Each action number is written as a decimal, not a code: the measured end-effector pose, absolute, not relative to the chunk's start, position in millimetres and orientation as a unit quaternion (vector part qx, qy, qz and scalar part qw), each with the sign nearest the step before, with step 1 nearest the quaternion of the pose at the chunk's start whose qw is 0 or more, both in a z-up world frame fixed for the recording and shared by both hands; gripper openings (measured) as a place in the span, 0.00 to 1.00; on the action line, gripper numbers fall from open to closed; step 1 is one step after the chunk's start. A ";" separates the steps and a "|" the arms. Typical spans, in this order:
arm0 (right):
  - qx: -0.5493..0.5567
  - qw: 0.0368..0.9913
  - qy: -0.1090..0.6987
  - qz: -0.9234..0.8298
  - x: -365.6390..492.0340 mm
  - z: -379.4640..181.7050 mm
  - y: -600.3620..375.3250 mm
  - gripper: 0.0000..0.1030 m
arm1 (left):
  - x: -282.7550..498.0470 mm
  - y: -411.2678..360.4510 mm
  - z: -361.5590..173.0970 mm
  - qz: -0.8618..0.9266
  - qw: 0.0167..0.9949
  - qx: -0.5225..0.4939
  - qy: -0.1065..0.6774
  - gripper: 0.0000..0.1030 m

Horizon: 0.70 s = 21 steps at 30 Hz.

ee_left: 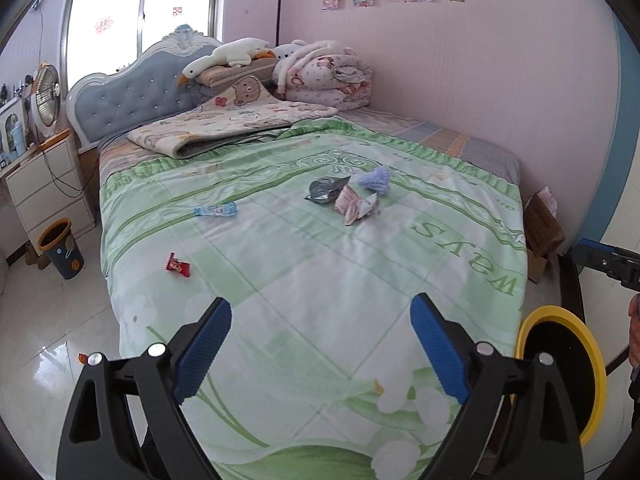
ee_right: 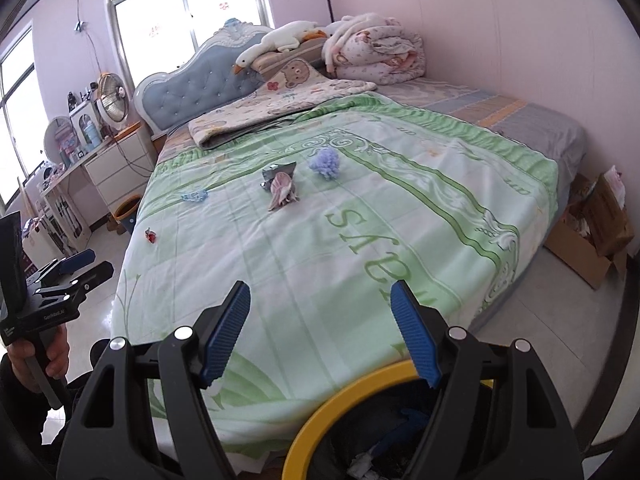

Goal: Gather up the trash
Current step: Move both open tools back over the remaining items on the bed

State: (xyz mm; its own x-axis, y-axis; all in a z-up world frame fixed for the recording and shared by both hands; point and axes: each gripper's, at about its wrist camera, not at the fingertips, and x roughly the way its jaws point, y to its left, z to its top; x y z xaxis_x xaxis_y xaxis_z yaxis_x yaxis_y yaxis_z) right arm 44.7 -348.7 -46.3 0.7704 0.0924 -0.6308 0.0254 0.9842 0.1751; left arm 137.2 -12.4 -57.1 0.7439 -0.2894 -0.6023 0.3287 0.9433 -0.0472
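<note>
On the green bedspread (ee_left: 304, 280) lie a red wrapper (ee_left: 177, 265), a blue wrapper (ee_left: 216, 211), a silver foil packet (ee_left: 326, 190), a pink-white wrapper (ee_left: 356, 206) and a fuzzy blue ball (ee_left: 376, 180). The same items show in the right wrist view: red wrapper (ee_right: 151, 235), blue wrapper (ee_right: 195, 196), foil packet (ee_right: 278, 172), pink wrapper (ee_right: 282, 192), blue ball (ee_right: 325, 163). My left gripper (ee_left: 320, 344) is open and empty above the bed's foot. My right gripper (ee_right: 320, 332) is open and empty above a yellow-rimmed trash bin (ee_right: 332, 404), which also shows in the left wrist view (ee_left: 592, 380).
A folded quilt (ee_left: 236, 124), pillows and a plush goose (ee_left: 228, 58) lie at the headboard. A nightstand (ee_left: 44, 192) and a small blue bin (ee_left: 62, 254) stand left of the bed. Cardboard boxes (ee_right: 592, 236) stand on the floor at the right.
</note>
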 end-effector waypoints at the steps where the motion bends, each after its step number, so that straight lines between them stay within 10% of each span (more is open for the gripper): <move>1: 0.086 0.937 0.339 0.021 49.4 -46.0 -345.8 0.67 | 139.2 -8.1 -57.2 -0.161 0.934 0.029 0.317 0.85; 21: 0.071 0.930 0.358 0.050 145.0 -61.2 -306.2 0.67 | 198.6 64.5 -76.7 -0.068 0.941 -0.005 0.333 0.85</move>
